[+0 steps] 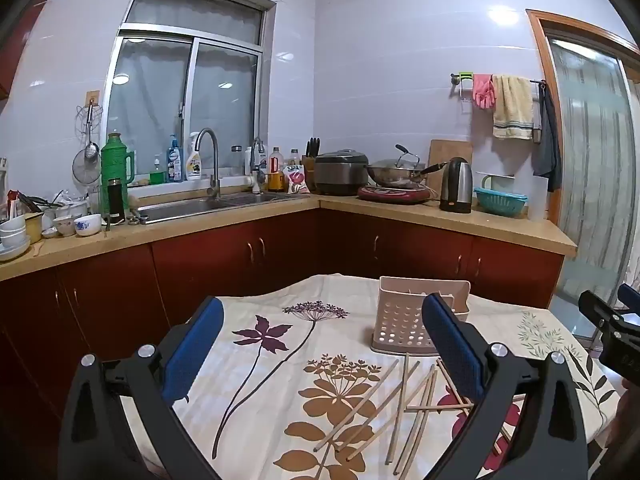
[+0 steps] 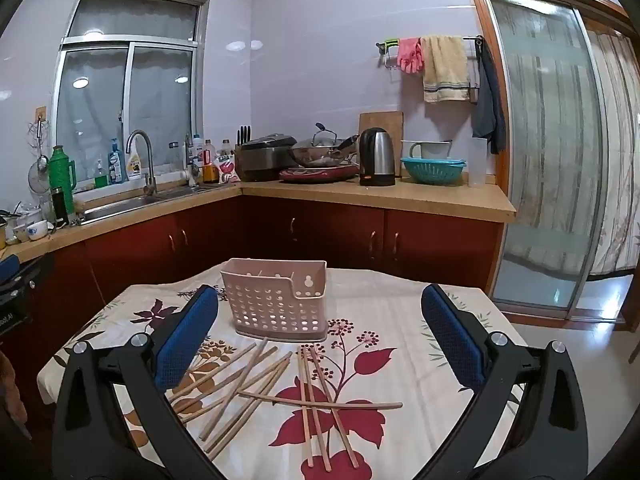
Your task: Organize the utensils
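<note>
On the flowered cloth, crossed chopsticks (image 2: 256,392) lay before the holder (image 2: 276,300); both claws, left gripper (image 1: 324,352) and right gripper (image 2: 320,340), gaped empty, so a pinch could snag several sticks.

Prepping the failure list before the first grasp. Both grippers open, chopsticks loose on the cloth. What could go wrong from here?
1. The chopsticks lie crossed and overlapping; closing on one will likely drag or flick others, perhaps off the table.
2. They lie flat on a soft tablecloth; the right gripper may pinch fabric.
3. The holder looks light and stands free; a chopstick pushed against its rim could tip or slide it.
</note>
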Demonstrator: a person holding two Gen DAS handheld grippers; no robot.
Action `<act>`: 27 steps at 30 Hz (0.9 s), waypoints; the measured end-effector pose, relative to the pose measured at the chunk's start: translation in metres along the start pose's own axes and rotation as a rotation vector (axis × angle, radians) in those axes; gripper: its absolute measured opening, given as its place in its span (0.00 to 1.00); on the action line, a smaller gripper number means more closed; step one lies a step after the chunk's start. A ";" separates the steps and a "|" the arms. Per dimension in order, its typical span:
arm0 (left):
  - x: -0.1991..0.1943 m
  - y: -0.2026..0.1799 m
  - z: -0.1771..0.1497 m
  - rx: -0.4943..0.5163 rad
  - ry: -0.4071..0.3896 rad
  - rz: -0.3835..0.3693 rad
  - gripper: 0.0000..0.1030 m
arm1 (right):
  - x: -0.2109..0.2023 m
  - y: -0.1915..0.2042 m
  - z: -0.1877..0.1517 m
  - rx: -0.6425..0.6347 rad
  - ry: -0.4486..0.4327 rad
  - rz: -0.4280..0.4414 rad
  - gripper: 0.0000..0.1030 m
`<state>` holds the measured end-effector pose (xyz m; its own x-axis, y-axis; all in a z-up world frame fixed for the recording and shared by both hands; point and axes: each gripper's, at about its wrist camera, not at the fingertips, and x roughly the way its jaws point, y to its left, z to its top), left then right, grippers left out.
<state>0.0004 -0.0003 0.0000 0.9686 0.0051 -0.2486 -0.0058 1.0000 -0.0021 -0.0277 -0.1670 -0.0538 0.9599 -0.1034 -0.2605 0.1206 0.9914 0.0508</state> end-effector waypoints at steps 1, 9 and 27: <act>0.000 0.000 0.000 0.004 -0.004 0.004 0.94 | 0.000 0.000 0.000 0.000 -0.001 -0.001 0.96; 0.000 0.001 -0.006 0.006 -0.008 0.009 0.94 | -0.007 0.004 0.006 -0.001 -0.009 0.005 0.96; -0.008 0.001 -0.010 0.002 0.016 0.002 0.94 | -0.009 0.009 -0.001 -0.007 -0.009 0.012 0.96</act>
<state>-0.0104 0.0007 -0.0081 0.9644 0.0069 -0.2645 -0.0070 1.0000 0.0005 -0.0354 -0.1568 -0.0516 0.9636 -0.0922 -0.2510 0.1073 0.9931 0.0474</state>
